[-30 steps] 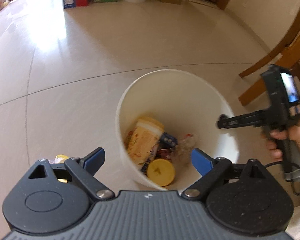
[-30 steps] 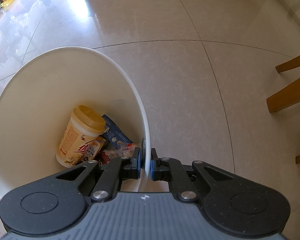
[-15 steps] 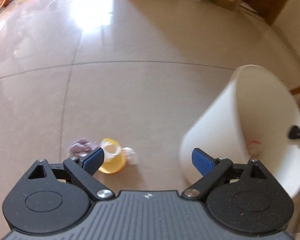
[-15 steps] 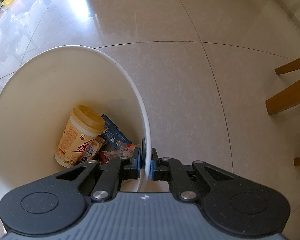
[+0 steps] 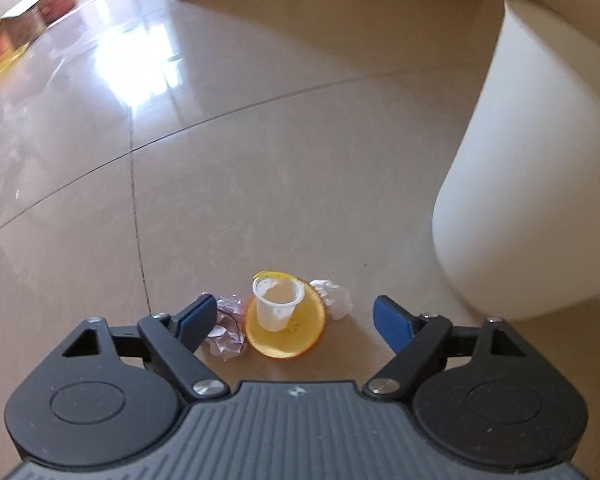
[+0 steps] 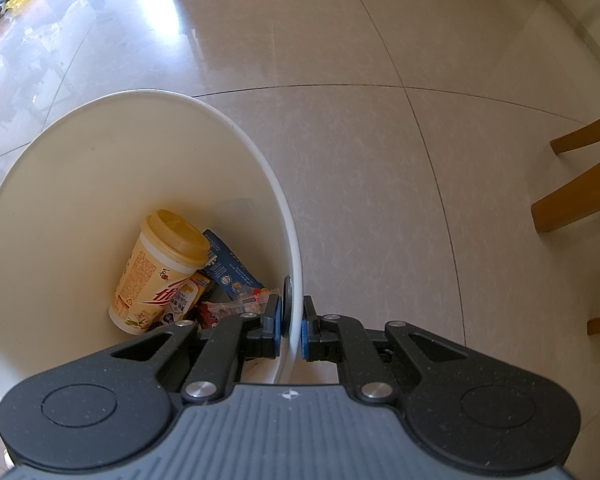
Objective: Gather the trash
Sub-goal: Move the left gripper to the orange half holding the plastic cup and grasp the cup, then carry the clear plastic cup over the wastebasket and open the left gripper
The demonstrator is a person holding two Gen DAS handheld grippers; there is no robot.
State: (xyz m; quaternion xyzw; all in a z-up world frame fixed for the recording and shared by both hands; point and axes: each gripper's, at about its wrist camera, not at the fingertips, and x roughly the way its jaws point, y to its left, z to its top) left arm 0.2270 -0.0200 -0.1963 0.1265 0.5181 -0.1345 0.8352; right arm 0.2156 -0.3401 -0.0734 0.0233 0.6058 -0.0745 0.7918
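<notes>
The left tongs [image 5: 294, 322] are closing, unclenched, around the cup [image 5: 277, 303] on the floor; centre them first. The right tongs [image 6: 290, 330] clamp the bin [image 6: 288, 216] rim.

Both views are shot steeply down at the glossy beige tiled floor [image 5: 260, 140]. The round white plastic bin [image 6: 292, 240] is seen close lower left on the right wrist, and its outer wall is caught right of frame on the left.

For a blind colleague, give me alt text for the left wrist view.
The left gripper, fingers closing with nothing gripped, hangs over a small cup on a yellow lid between two foil wads on the floor, beside a white bin.
</notes>
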